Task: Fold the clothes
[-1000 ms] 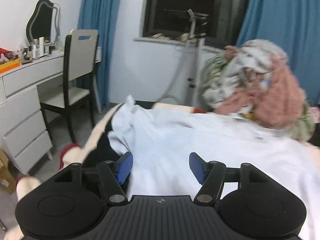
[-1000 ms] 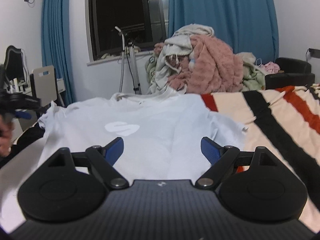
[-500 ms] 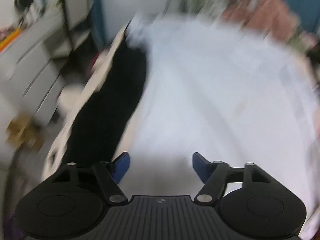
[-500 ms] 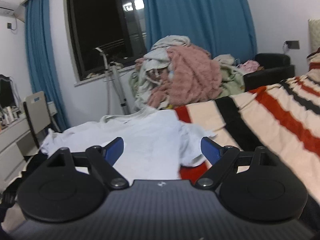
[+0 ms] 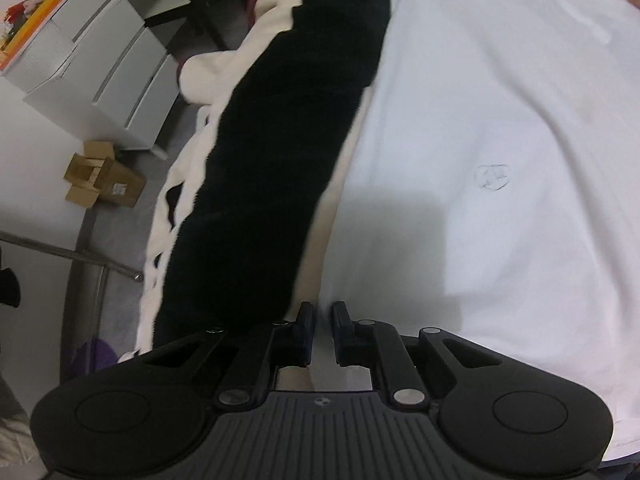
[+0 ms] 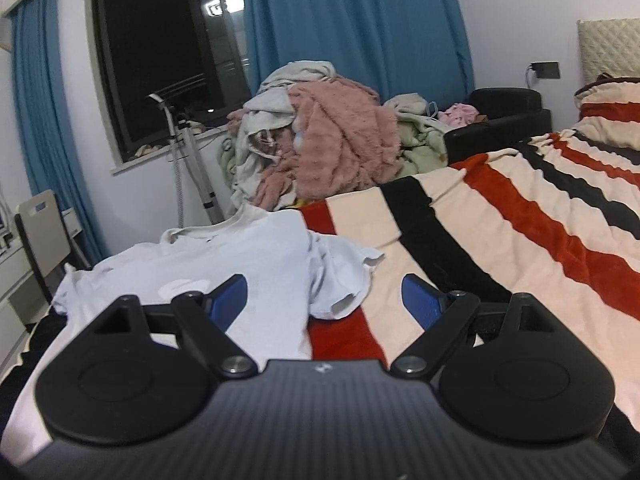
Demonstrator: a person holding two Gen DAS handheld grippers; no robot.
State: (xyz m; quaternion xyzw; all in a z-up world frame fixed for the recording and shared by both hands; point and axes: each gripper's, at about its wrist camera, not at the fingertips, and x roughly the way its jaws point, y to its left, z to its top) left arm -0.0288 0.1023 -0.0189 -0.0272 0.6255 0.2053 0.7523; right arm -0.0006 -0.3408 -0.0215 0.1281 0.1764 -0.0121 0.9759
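A white T-shirt [image 5: 500, 140] lies spread on the striped bed cover. My left gripper [image 5: 323, 320] points down at the shirt's near left hem corner, its fingers nearly closed on the hem edge. The shirt also shows in the right wrist view [image 6: 224, 264], with its collar far and its right sleeve [image 6: 344, 280] bunched. My right gripper [image 6: 324, 298] is open and empty, held above the bed near the shirt's right side, over the red stripe.
The striped bed cover [image 6: 520, 232] runs to the right. A pile of clothes [image 6: 320, 144] sits beyond the bed. White drawers [image 5: 92, 48] and a cardboard box [image 5: 104, 180] stand on the floor left of the bed. A chair [image 6: 44, 232] stands far left.
My left gripper swung down to the shirt's near left hem and closed from wide open. My right gripper moved right, toward the shirt's right side, and stayed open.
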